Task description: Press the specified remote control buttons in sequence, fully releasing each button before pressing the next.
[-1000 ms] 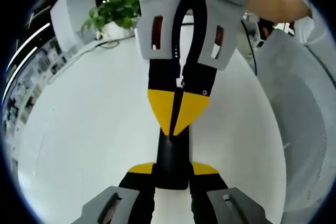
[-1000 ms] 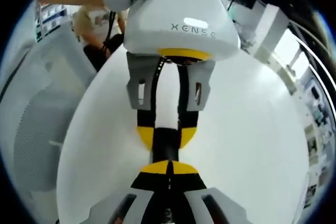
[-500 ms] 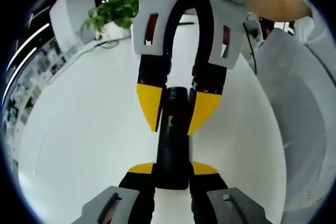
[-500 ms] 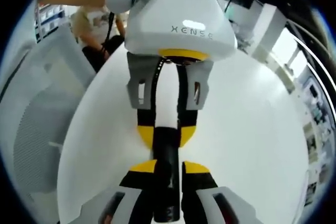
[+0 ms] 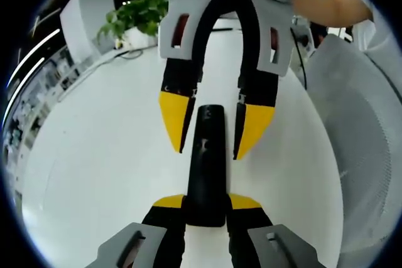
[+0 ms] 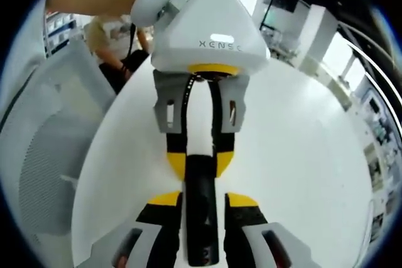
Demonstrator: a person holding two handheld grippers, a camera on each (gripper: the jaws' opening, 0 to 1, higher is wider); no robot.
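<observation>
**Surfaces and finishes**

The remote control (image 5: 206,167) is seen as black plastic with a slight sheen, a soft highlight lying along its top face. The worktop (image 5: 100,155) is shown as smooth, white and faintly glossy. The left tongs (image 5: 206,202) and right tongs (image 6: 202,199) are made of matt grey plastic with yellow, matt-looking tips. A grey mesh fabric chair back (image 5: 370,136) is seen beside the worktop.

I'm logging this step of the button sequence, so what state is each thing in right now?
Remote control: lying flat on the white table, near end clamped.
Left gripper: shut on the remote control.
Right gripper: open, yellow tips either side of the remote, no button pressed.
</observation>
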